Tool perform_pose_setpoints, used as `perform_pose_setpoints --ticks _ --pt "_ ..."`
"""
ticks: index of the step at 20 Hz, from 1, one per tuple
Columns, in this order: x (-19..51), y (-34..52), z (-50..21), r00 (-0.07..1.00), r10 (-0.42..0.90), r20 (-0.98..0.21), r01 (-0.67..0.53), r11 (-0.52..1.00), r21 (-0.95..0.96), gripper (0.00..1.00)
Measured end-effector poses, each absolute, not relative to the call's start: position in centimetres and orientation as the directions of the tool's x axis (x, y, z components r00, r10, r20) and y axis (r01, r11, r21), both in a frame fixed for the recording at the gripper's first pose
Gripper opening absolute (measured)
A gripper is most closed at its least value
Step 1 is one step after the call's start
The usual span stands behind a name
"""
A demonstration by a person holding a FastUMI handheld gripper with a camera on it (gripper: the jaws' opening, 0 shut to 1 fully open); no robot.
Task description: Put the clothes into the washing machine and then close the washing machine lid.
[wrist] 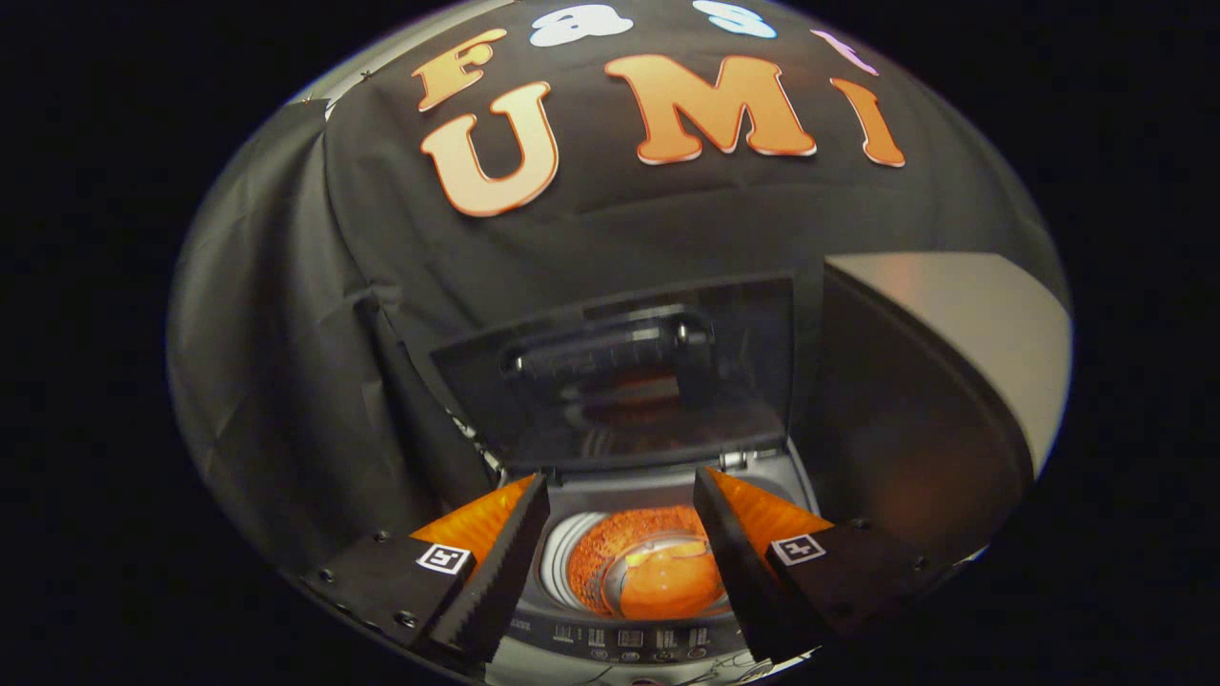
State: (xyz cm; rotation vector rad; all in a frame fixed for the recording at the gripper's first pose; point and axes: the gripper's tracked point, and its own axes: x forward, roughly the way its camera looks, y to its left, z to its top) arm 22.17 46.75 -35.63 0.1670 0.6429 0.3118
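A top-loading washing machine [774, 474] stands just ahead of me with its dark lid [620, 372] raised upright at the back. Its round drum [596, 557] lies open between and below my fingers. An orange garment [667, 579] rests bunched at the bottom of the drum. My gripper [620, 495] hovers above the drum opening, open, with nothing between its fingers. The left finger [505, 562] and right finger [734, 562] flank the drum mouth. The machine's control panel [629, 640] shows at the front rim below the fingers.
Black cloth forms the booth wall behind and to the left of the machine. A tall dark panel with a pale top face [953, 324] stands close on the machine's right.
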Motion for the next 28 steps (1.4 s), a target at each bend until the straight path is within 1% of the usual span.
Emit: perform_pose_setpoints --ticks 3,5,9,13,21,24,25,28 --pt "26.5 47.0 -30.6 0.804 0.328 -0.496 -0.249 0.943 0.219 0.98" --pt "29.3 46.8 -28.8 0.817 0.320 -0.480 -0.239 0.945 0.222 0.98" --pt "35.2 45.7 -30.3 0.809 0.279 -0.517 -0.182 0.956 0.231 0.98" --pt "39.6 44.9 -32.1 0.805 0.231 -0.546 -0.164 0.972 0.169 0.98" --pt "43.7 45.1 -34.4 0.801 0.201 -0.564 -0.186 0.979 0.085 0.99" --pt "43.6 44.9 -36.6 0.766 0.189 -0.614 -0.174 0.981 0.085 0.98" --pt "44.1 44.9 -35.9 0.789 0.183 -0.587 -0.174 0.982 0.072 0.99" --pt "44.3 44.7 -36.7 0.791 0.181 -0.585 -0.180 0.982 0.060 1.00"
